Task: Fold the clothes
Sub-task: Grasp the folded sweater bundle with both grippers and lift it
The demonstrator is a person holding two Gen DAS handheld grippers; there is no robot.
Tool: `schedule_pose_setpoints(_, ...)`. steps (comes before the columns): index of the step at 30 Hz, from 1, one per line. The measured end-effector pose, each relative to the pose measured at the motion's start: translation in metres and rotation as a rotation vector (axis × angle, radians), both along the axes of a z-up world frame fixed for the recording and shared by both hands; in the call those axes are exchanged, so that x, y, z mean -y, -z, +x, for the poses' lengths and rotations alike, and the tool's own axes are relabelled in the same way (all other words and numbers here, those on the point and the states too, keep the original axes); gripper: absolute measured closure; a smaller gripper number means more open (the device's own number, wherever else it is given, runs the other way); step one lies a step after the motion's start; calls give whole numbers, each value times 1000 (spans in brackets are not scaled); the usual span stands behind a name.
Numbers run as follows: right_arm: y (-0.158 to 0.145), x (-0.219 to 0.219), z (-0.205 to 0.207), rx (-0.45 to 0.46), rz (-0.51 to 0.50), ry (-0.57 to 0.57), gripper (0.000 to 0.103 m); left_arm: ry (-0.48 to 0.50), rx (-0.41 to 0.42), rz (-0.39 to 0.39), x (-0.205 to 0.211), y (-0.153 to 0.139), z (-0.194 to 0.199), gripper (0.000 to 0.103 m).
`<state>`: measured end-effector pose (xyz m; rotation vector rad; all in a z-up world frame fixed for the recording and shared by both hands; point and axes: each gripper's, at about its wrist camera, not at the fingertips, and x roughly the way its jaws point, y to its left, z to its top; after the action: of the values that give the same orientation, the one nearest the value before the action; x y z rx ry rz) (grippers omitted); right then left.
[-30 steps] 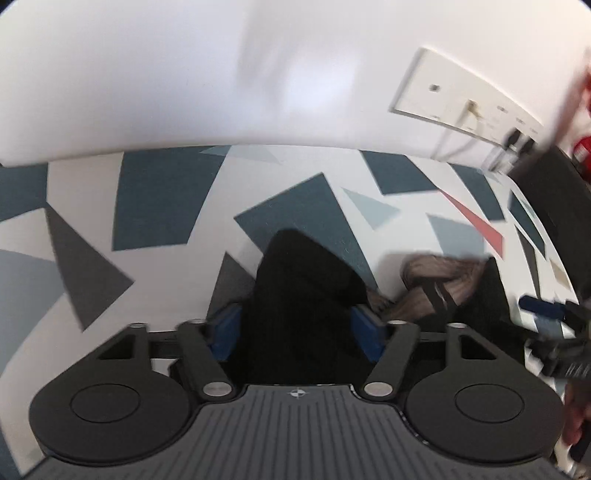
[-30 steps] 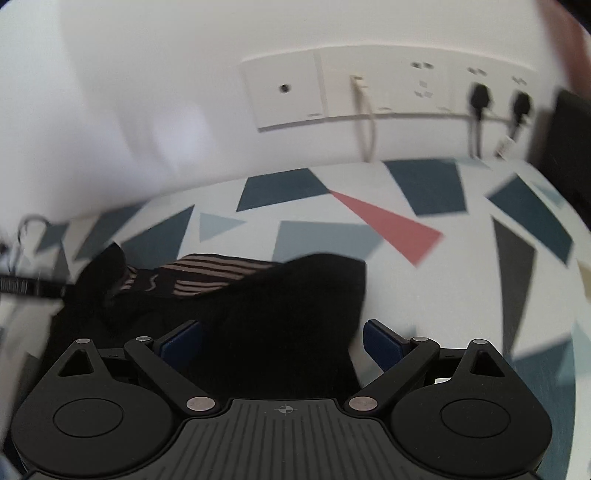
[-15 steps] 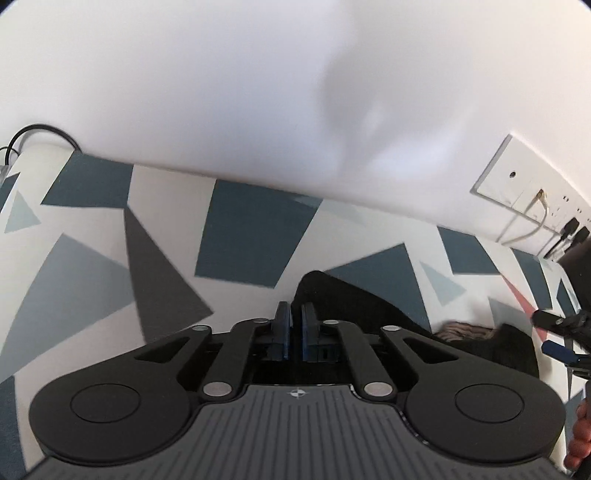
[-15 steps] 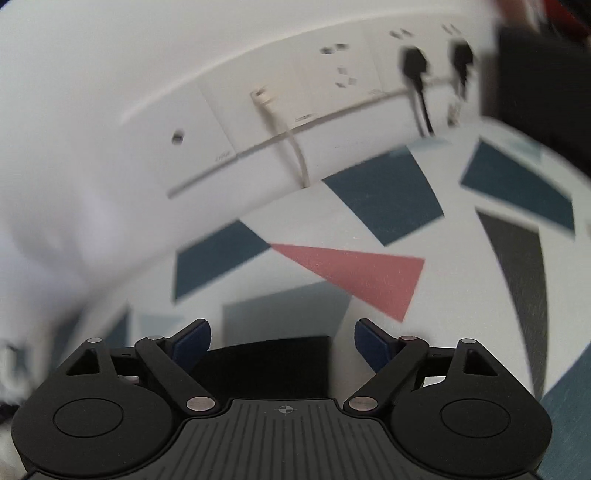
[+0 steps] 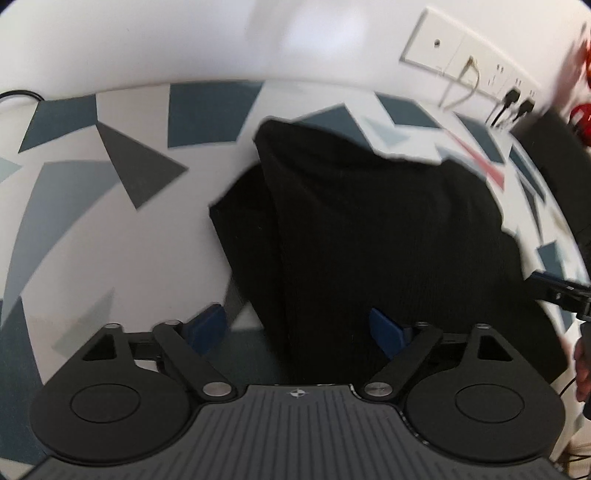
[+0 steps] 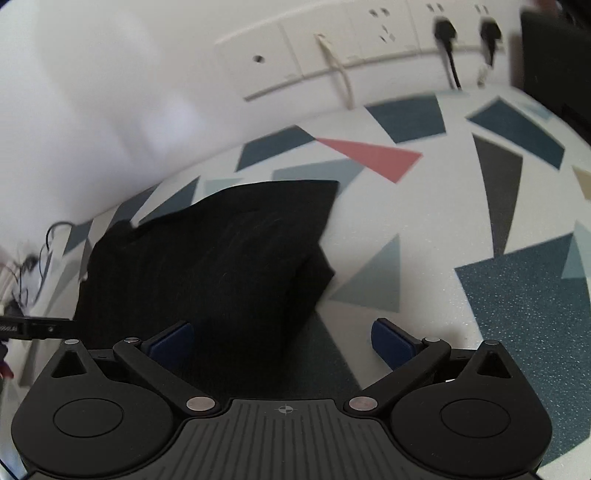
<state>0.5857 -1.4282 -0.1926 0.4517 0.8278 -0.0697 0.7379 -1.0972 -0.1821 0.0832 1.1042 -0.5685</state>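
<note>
A black garment (image 5: 369, 229) lies folded on the patterned table (image 5: 110, 221). It also shows in the right wrist view (image 6: 214, 266). My left gripper (image 5: 295, 328) is open and holds nothing; its blue fingers straddle the garment's near left edge. My right gripper (image 6: 284, 341) is open and empty at the garment's near right corner. The right gripper's tip shows at the right edge of the left wrist view (image 5: 561, 291). The left gripper's tip shows at the left edge of the right wrist view (image 6: 33, 326).
A white wall with a socket strip (image 6: 351, 48), a white cable and two black plugs (image 6: 445, 29) runs behind the table. A dark object (image 5: 554, 155) stands at the far right. Loose cables (image 6: 33, 266) lie at the table's left end.
The left gripper was shut on the garment half a second ago and has opened. The garment now lies spread and folded over; the striped cloth seen a second ago is hidden.
</note>
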Motion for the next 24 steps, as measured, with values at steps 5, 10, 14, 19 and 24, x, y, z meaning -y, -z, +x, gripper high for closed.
schedule_pose_setpoints(5, 1, -24, 8, -14, -115, 22, 1, 5, 67, 93, 20, 7, -13, 0)
schedule_pose_setpoints(10, 6, -38, 15, -1, -202, 70, 1, -7, 74, 122, 23, 7, -10, 0)
schedule_pose_setpoints(14, 7, -37, 18, 15, -208, 78, 1, -7, 89, 119, 22, 7, -12, 0)
schedule_pose_setpoints(19, 6, -38, 27, -3, -226, 59, 1, -1, 131, 94, 19, 9, -18, 0)
schedule_pose_setpoints(24, 7, -39, 32, -4, -233, 36, 1, -57, 149, 95, 24, 9, -20, 0)
